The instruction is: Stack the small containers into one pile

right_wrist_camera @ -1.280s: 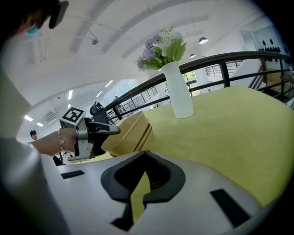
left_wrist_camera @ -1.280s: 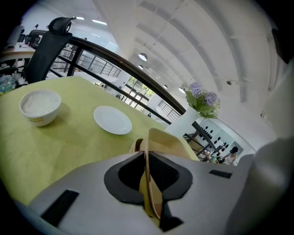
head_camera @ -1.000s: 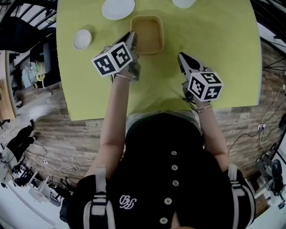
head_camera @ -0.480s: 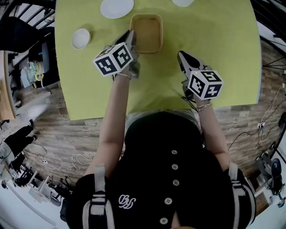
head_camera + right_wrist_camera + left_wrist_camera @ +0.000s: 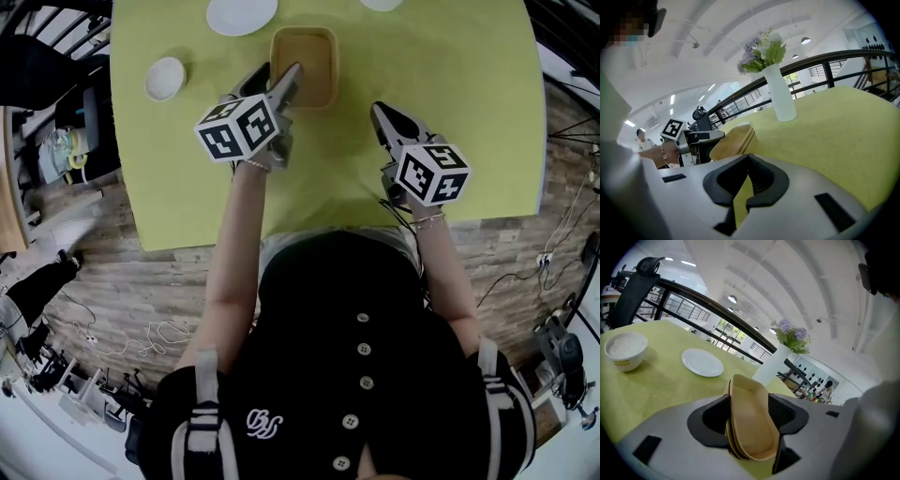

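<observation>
A stack of tan rectangular containers sits nested on the yellow-green table, far centre. My left gripper is at its near left corner. Its jaws have just been opening and now stand wide. In the left gripper view the stack's rim lies between the left gripper's spread pads, with a gap on the right side. My right gripper rests shut and empty over bare cloth to the right of the stack. The right gripper view shows the right gripper, the stack ahead left and the left gripper beside it.
A white plate lies at the far edge and a small white bowl of rice at the far left. A white vase with flowers stands beyond the stack. The table's near edge runs just in front of the person.
The left gripper's jaws, earlier shut on the stack's near left rim, have sprung open around it. The stack and the right gripper have not moved.
</observation>
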A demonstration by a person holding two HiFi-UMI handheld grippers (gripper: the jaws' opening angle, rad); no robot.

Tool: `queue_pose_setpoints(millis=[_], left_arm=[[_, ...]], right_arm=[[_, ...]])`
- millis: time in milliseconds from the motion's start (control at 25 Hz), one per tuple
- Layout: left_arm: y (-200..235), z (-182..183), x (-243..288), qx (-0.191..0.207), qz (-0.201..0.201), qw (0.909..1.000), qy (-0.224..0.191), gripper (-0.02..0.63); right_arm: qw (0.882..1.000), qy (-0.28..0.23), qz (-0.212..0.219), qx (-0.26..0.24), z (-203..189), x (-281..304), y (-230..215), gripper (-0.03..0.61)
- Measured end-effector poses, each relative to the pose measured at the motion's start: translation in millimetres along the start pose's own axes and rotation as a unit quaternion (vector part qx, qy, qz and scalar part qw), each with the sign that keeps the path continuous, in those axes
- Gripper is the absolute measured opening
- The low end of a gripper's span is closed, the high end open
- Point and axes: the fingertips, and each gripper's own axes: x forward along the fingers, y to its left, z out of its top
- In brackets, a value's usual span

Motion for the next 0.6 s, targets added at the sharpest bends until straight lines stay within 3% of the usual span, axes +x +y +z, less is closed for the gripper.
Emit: queue_pose_setpoints(millis=[240,400,600], left_arm=[[-0.8,0.7,-20.0,0.022,0.0,0.9998,-0.003,0.268],[-18.3,8.6,-37.8,0.032,-0.03,0.9986,-0.029,0.258],[-45.7,16.0,-65.5,0.073,-0.056,0.9946,-0.049,0.183]], right_arm=[[1.0,-0.004,0.023,-0.021,11.6,-2.1,9.2,0.022],[0.998,-0.001,0.048,-0.037,17.8,-8.3,17.9,0.045],[0.994,0.002,0.085,-0.073,30.9,-18.3,35.4,0.102]])
